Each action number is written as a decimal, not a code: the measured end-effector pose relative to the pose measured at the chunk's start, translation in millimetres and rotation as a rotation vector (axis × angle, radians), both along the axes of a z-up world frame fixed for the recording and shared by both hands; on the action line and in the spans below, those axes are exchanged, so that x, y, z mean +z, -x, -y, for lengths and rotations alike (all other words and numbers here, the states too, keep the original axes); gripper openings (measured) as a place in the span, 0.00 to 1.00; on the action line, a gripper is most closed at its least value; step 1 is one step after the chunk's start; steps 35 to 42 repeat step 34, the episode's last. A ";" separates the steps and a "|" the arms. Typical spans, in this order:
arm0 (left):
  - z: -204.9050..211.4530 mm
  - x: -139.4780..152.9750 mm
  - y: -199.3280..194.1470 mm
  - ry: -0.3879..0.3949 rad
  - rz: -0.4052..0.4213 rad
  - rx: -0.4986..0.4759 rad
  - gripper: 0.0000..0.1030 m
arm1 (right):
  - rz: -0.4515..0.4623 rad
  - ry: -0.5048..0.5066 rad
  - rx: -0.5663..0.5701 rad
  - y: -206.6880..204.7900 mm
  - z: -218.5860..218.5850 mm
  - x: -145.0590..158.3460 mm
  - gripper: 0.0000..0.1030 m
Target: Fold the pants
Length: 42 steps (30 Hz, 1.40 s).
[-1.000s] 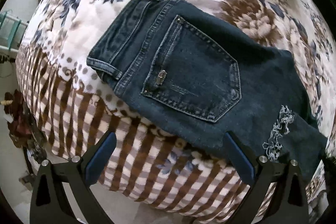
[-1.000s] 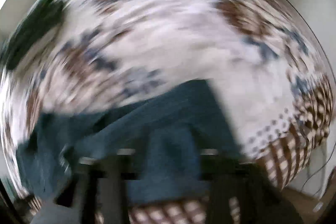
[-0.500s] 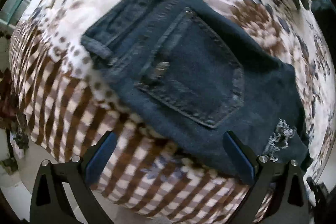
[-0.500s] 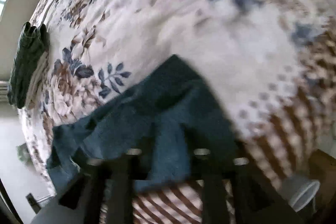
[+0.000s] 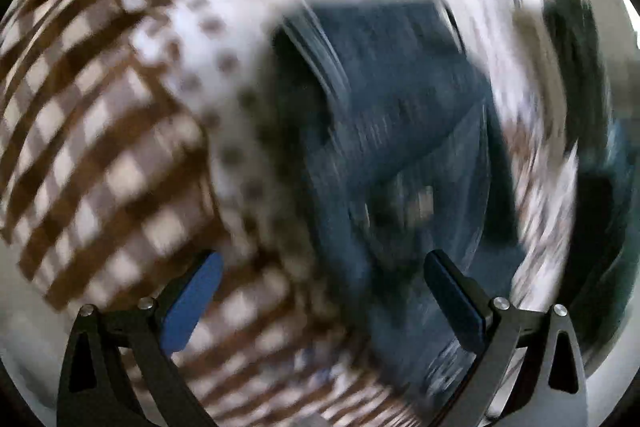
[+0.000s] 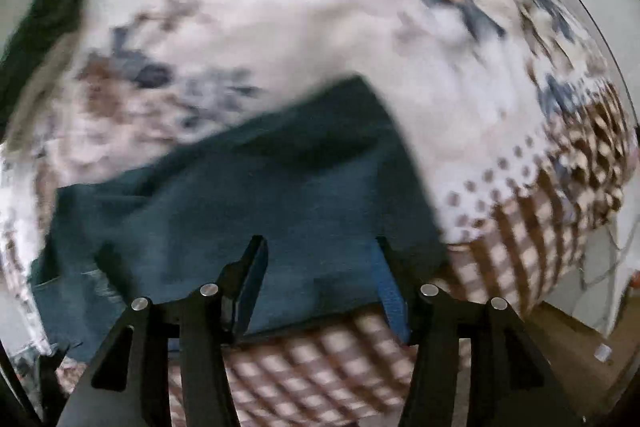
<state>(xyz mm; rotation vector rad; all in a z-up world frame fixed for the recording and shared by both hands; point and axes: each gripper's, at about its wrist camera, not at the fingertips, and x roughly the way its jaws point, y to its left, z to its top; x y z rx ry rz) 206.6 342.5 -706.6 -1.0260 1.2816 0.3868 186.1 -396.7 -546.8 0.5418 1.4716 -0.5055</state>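
Left wrist view is blurring heavily, yet the left gripper [image 5: 320, 297] is showing its jaws spread wide, gripping nothing, hovering above the dark denim pants [image 5: 400, 131]. These are lying on the patterned blanket [image 5: 100, 115], near its checked border. The right gripper [image 6: 320, 283] is likewise standing apart over the pants' near edge; whether its pads are touching cloth is hard to tell. Denim is probably handling as heavy, fairly stiff and non-slippery, so taking a thick hem or the waistband, pinching both layers, is looking wisest.
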 end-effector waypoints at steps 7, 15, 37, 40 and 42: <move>-58.4 -7.5 -13.1 -0.053 0.184 0.077 0.37 | -0.034 0.024 0.273 -46.5 -83.7 -7.2 0.58; -51.8 -20.5 -17.0 0.035 0.290 0.101 0.68 | -0.044 0.032 0.387 -61.9 -132.8 -23.4 0.58; -21.4 4.5 -71.2 -0.065 0.352 -0.004 0.21 | -0.092 -0.015 0.296 -59.9 -115.0 -22.9 0.68; -21.4 4.5 -71.2 -0.065 0.352 -0.004 0.21 | -0.092 -0.015 0.296 -59.9 -115.0 -22.9 0.68; -21.4 4.5 -71.2 -0.065 0.352 -0.004 0.21 | -0.092 -0.015 0.296 -59.9 -115.0 -22.9 0.68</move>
